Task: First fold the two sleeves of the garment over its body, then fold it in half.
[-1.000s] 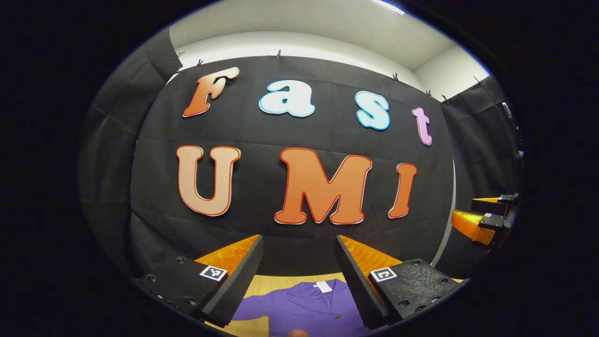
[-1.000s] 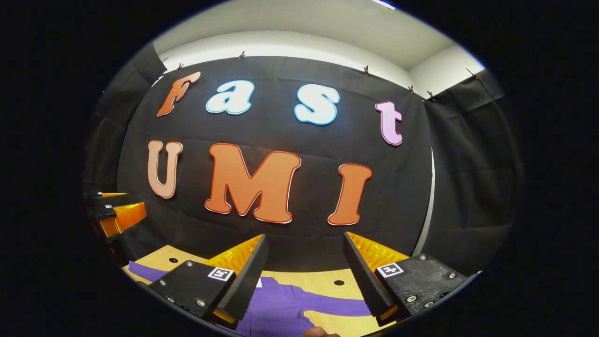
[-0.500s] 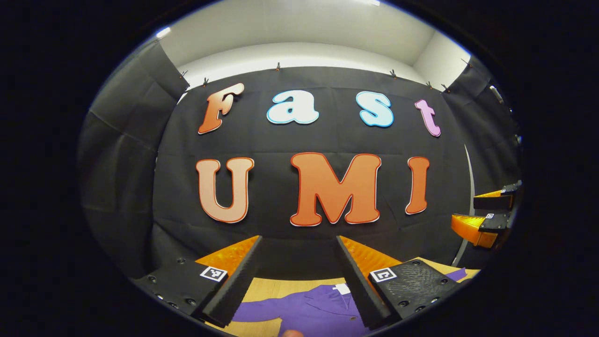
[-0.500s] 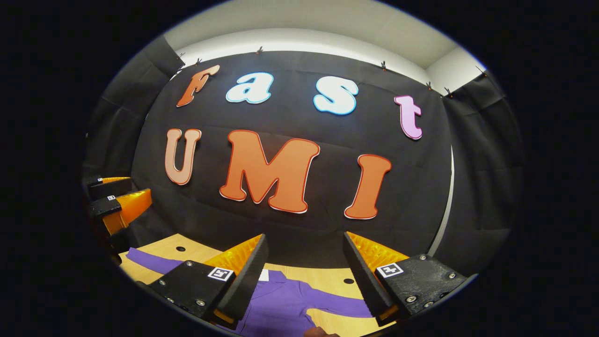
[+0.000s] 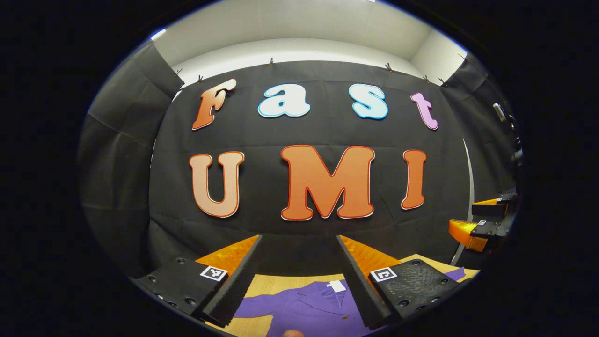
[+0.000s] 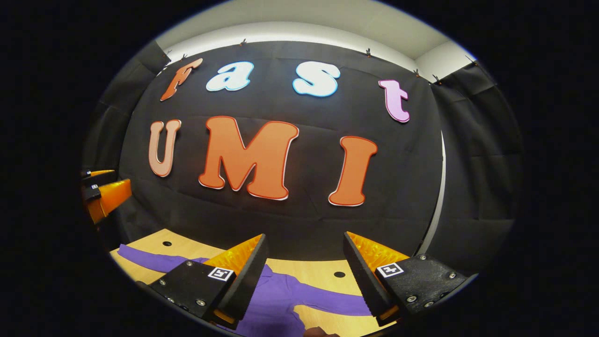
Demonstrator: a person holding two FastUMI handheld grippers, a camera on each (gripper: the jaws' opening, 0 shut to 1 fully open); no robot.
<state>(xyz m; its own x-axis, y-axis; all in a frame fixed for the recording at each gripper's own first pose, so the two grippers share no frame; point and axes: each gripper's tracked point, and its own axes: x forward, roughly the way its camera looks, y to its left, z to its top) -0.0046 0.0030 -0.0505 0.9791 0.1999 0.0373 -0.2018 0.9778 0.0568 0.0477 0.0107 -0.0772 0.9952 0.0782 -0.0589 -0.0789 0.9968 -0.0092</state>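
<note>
Your left gripper [image 5: 298, 262] is held above the bench [image 5: 276, 282] with its fingers [image 5: 234, 285] spread wide and nothing between them. In the left gripper view, the purple garment [image 5: 304, 306] lies flat on the bench below and ahead of the fingers, collar and white neck tag [image 5: 335, 286] facing up. One sleeve [image 5: 252, 308] extends out toward the left of that view. A second strip of purple fabric shows at the right edge, past the right-hand finger.

Your right gripper [image 6: 305, 262] is likewise raised off the bench, fingers [image 6: 245, 283] released and apart, grasping nothing. In the right gripper view, the garment lies under the fingers with one sleeve [image 6: 149, 257] reaching left and the other sleeve [image 6: 332, 303] reaching right, both unfolded and flat on the bench. Two dark round holes [image 6: 339, 274] mark the bench surface beyond the garment.

Each view shows the other gripper at its side edge, well apart from the garment.
</note>
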